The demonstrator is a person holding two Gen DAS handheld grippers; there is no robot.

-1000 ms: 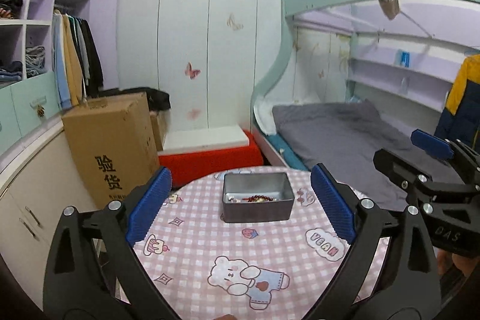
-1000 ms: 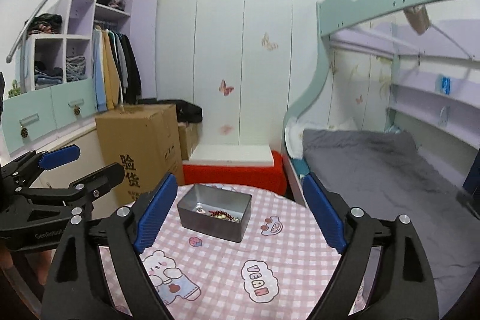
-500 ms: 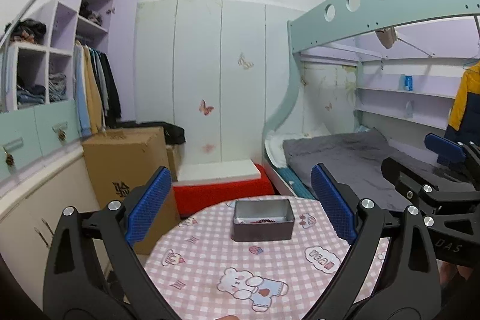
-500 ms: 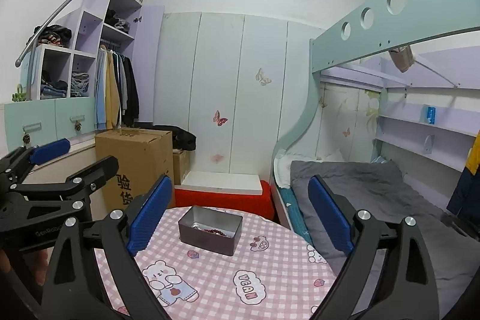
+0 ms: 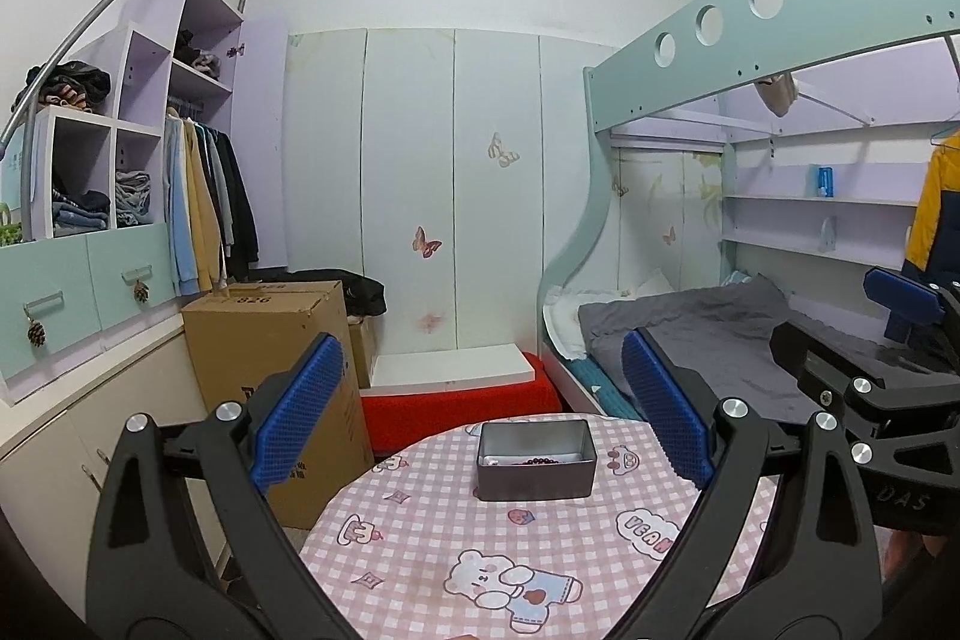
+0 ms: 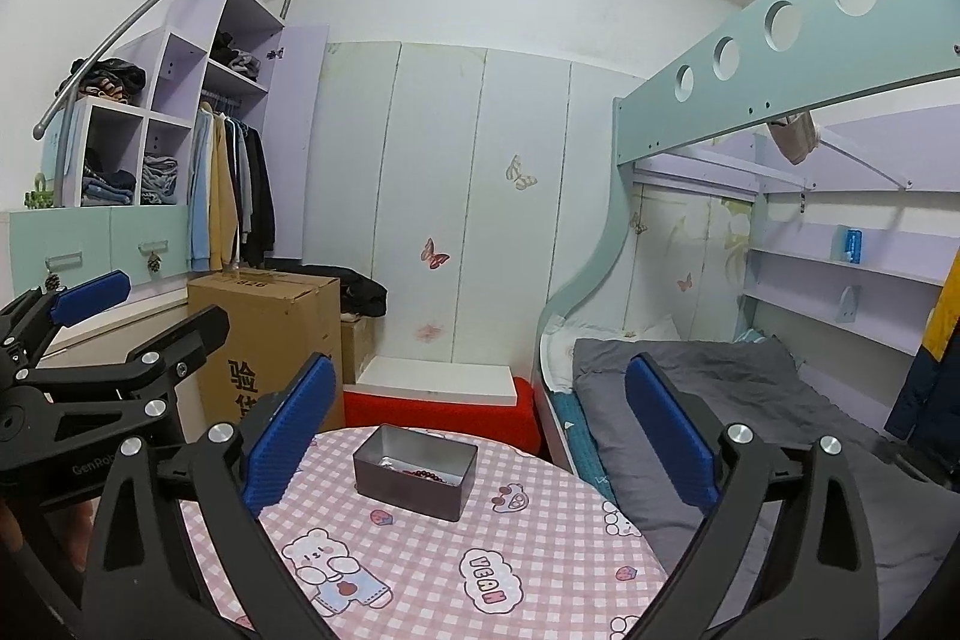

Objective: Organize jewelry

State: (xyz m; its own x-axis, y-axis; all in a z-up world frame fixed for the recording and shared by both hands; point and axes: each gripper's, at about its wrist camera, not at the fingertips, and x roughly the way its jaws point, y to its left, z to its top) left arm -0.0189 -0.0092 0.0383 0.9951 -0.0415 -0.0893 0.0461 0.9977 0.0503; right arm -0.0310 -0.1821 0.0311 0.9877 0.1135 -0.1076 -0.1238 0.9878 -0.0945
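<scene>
Both grippers wide apart above the table (image 5: 420, 532), empty
The right gripper (image 6: 480, 436), jaws just opening, and left gripper (image 5: 480, 418) face the metal tin (image 5: 536, 460) holding beads (image 5: 543, 459)

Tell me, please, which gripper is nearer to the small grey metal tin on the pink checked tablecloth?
Neither clearly. The left gripper faces the small grey metal tin straight on; the right gripper sees it slightly left of centre. Both are open, held back, not touching it.
</scene>
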